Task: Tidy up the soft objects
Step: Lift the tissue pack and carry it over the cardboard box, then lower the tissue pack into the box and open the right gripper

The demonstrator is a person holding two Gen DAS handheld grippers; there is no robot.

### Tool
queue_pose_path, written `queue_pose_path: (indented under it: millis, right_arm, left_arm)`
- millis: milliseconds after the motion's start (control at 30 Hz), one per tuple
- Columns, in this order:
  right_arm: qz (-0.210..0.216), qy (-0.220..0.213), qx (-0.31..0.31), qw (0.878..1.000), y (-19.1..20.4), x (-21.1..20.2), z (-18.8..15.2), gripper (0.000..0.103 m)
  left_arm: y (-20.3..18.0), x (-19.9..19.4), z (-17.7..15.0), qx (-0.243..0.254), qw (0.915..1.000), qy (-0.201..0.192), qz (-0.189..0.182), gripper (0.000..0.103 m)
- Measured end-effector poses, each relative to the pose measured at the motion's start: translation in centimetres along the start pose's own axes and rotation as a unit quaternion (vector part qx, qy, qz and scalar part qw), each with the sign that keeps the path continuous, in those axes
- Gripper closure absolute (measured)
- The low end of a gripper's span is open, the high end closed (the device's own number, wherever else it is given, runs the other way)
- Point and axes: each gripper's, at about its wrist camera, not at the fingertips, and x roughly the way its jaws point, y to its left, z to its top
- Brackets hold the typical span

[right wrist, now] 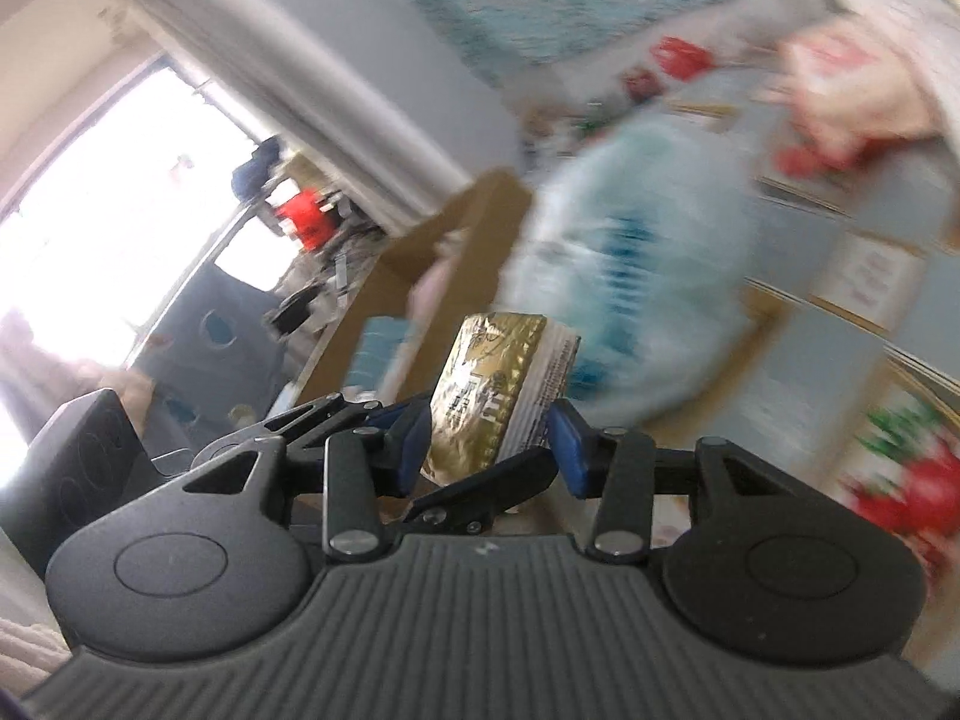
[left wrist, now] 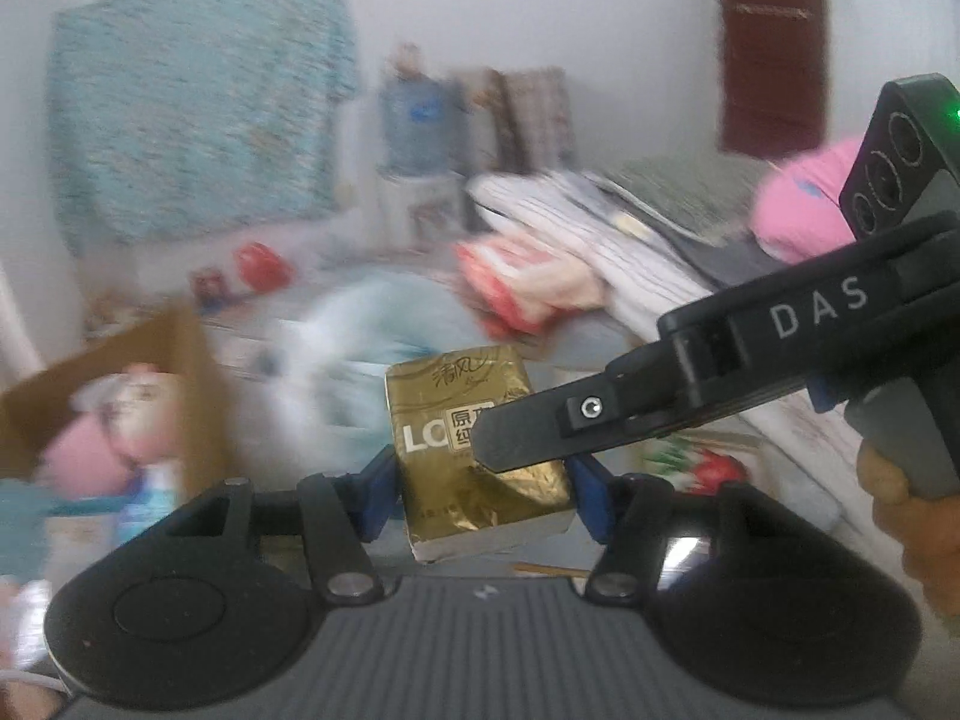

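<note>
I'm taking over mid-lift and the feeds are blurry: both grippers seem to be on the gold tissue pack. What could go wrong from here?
1. The gold tissue pack is soft and is pinched by both the left gripper and the right gripper; if the hands drift apart, its foil wrap could tear or slip free.
2. The two grippers overlap closely at the pack, so their fingers could knock together.
3. If dropped, it could miss the cardboard box and land in the clutter.

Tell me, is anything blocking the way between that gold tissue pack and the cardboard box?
Nothing visible does. The gold tissue pack is held up between the left gripper and the right gripper, and the cardboard box stands open to its left, a pink plush toy already inside.
</note>
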Motion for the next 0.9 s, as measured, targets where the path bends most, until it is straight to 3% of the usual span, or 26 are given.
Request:
queue_pose_path:
  millis: [167,267,300,467,567,700,900]
  right_arm:
    - [0.057,0.039,-0.039,0.997,5.0,5.6,2.0,0.056]
    - [0.084,0.095,-0.05,0.991,8.2,11.6,3.4,0.055]
    - [0.084,0.095,-0.05,0.991,8.2,11.6,3.4,0.054]
    - [0.089,0.162,-0.048,0.982,10.2,17.6,4.0,0.052]
    - [0.072,0.191,-0.043,0.978,10.1,20.2,4.0,0.052]
    - [0.053,0.205,-0.046,0.976,9.7,21.2,3.9,0.051]
    - [0.021,0.191,-0.081,0.978,10.8,20.7,4.4,0.037]
  left_arm:
    - [6.0,-2.9,-0.5,-0.031,0.9978,-0.002,0.058,0.043]
    - [9.7,-3.7,-0.9,-0.059,0.9952,0.013,0.077,0.043]
    - [10.9,-3.8,-0.9,-0.069,0.9943,0.019,0.079,0.043]
    - [16.2,-3.6,-2.2,-0.128,0.9884,0.045,0.068,0.043]
    - [17.8,-2.4,-3.0,-0.143,0.9856,0.063,0.065,0.043]
    - [18.9,-1.3,-3.9,-0.157,0.9832,0.078,0.05,0.043]
    - [18.7,-0.2,-5.2,-0.173,0.9786,0.11,0.017,0.046]
